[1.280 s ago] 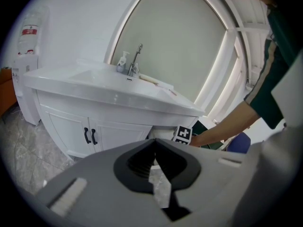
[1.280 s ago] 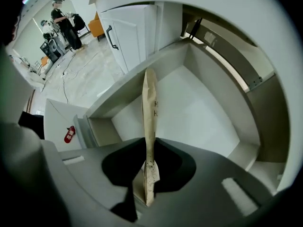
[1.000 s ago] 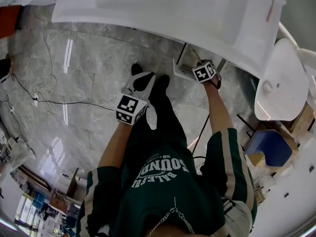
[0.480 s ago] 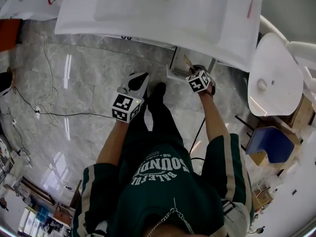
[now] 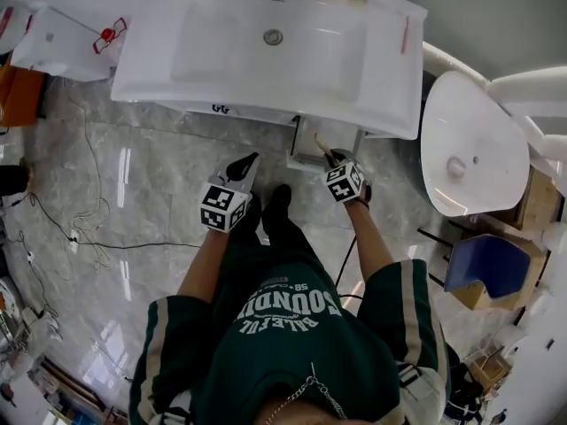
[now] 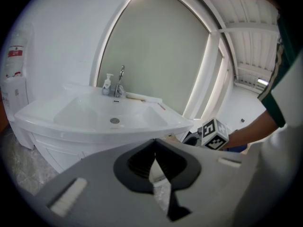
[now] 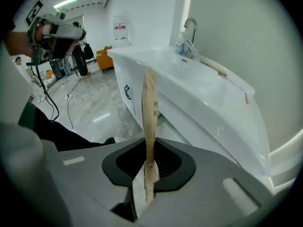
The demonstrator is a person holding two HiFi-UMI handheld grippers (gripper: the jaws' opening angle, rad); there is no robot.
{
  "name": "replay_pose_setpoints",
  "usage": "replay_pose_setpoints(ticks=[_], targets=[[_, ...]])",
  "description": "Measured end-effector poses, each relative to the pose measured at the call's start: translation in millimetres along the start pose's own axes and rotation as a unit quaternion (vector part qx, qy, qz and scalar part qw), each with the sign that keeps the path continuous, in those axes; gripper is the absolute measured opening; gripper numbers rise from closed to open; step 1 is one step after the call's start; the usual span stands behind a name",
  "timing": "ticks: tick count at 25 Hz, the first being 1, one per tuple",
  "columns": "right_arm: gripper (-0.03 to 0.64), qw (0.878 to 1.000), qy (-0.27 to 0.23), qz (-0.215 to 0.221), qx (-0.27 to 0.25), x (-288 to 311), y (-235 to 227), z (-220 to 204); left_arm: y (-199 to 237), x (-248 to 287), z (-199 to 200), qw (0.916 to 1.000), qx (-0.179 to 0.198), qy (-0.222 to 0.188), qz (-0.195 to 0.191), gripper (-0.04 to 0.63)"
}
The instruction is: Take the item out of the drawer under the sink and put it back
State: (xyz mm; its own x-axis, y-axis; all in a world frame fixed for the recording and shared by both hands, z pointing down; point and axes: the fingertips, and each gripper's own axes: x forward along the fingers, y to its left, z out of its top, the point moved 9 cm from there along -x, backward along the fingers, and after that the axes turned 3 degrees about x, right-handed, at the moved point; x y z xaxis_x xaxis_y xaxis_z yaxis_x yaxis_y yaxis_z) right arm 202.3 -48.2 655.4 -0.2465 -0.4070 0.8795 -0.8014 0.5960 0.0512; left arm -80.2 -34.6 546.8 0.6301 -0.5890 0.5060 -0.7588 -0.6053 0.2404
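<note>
- Since a second ago, the left gripper [image 5: 243, 165] and the right gripper [image 5: 335, 162] have both come up in front of the white ceramic sink [image 5: 221, 51]. The head view now takes in the sink's whole basin and its drain.
- The flat tan paper packet [image 7: 149, 122] is seen edge-on: thin, upright, with dark speckles on its lower part. It stands in the right gripper, just below the sink's front edge, by the open white drawer [image 5: 306, 144] under the sink.
- Right gripper: jaws closed onto the packet, pads pressing both of its faces.
- Left gripper: jaws together with nothing between them, in front of the sink and left of the drawer.
- Writing: two dark "H" letters on the packet, the rest unreadable. White "SOUND" shows on the person's green sweatshirt [image 5: 292, 326].
- Room: a glossy grey marble-look floor [image 5: 133, 175] lies in front of the sink. Black cables [image 5: 106, 244] trail across it to the sink's left. A white oval basin [image 5: 469, 144] stands to the sink's right.
</note>
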Motion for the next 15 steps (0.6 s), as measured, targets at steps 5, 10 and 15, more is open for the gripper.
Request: replay_pose_setpoints(ticks=[5, 10, 15], targets=[[0.049, 0.999, -0.047, -0.008, 0.022, -38, -2, 14, -3, -10, 18, 0.9997, 0.010, -0.019, 0.009, 0.051], [0.049, 0.992, -0.112, -0.010, 0.053, -78, -12, 44, 0, -17, 40, 0.9986, 0.027, -0.042, 0.018, 0.051], [0.049, 0.980, -0.188, -0.032, 0.062, -129, -28, 89, 9, -27, 65, 0.9957, 0.042, -0.074, 0.035, 0.051]])
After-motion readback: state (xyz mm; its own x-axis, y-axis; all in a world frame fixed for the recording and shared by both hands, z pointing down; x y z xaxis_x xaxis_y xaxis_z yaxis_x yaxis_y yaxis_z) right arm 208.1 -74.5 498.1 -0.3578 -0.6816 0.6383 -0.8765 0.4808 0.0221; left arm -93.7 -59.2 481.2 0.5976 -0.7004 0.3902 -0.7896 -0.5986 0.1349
